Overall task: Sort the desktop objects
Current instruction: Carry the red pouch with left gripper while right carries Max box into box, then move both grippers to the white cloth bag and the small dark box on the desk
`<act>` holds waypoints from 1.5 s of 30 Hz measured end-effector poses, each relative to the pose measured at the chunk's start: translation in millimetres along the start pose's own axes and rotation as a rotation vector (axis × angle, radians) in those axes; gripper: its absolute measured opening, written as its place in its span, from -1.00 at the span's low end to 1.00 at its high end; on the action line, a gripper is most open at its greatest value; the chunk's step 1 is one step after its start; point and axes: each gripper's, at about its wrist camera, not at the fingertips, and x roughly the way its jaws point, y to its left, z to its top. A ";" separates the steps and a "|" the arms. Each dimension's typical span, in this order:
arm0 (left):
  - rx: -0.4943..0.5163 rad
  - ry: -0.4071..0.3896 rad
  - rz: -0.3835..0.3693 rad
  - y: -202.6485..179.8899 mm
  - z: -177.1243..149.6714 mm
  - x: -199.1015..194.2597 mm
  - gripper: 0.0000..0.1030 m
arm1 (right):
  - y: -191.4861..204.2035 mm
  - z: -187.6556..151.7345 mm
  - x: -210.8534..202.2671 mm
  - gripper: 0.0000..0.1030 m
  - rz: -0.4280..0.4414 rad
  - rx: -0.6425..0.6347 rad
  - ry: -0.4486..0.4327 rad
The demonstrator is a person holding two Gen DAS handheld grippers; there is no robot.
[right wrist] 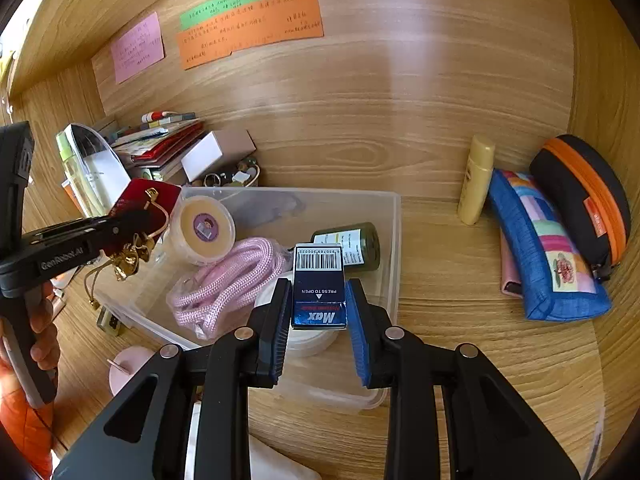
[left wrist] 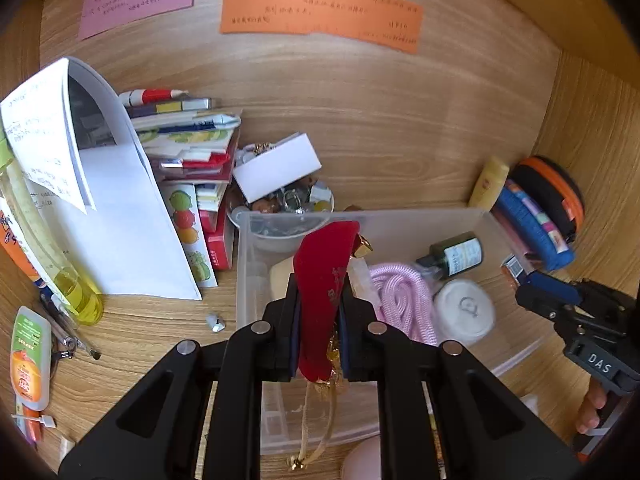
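I count three paper notes on the back wall: one pink note (right wrist: 139,48), one green note (right wrist: 227,3), one orange note (right wrist: 250,28). One clear plastic bin (right wrist: 394,240) holds one dark green bottle (right wrist: 352,246), one pink rope (right wrist: 230,280) and one round tub (right wrist: 204,228). Beside it I see one yellow bottle (right wrist: 476,180) and two pouches, a blue patchwork pouch (right wrist: 544,252) and a black case with an orange zipper (right wrist: 584,196).

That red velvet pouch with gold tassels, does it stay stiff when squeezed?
Probably floppy: the red velvet pouch bends over above the left gripper, and its gold tassels dangle loose. It looks light and unlikely to slip from the pads.
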 end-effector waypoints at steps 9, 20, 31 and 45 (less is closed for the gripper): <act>0.054 0.024 0.018 -11.6 -6.3 6.0 -0.72 | 4.6 -5.0 9.2 -0.52 0.000 -0.020 0.043; 0.057 0.035 -0.007 -12.5 -6.7 0.8 -0.23 | 9.5 -7.3 8.7 -0.52 -0.013 -0.043 0.045; 0.069 -0.050 0.007 -12.3 -2.2 -19.5 0.23 | 12.6 -10.0 8.1 -0.17 -0.032 -0.057 0.027; -0.007 -0.070 -0.035 8.8 2.6 -52.4 0.63 | 25.0 -8.3 -23.8 0.63 -0.050 -0.078 -0.044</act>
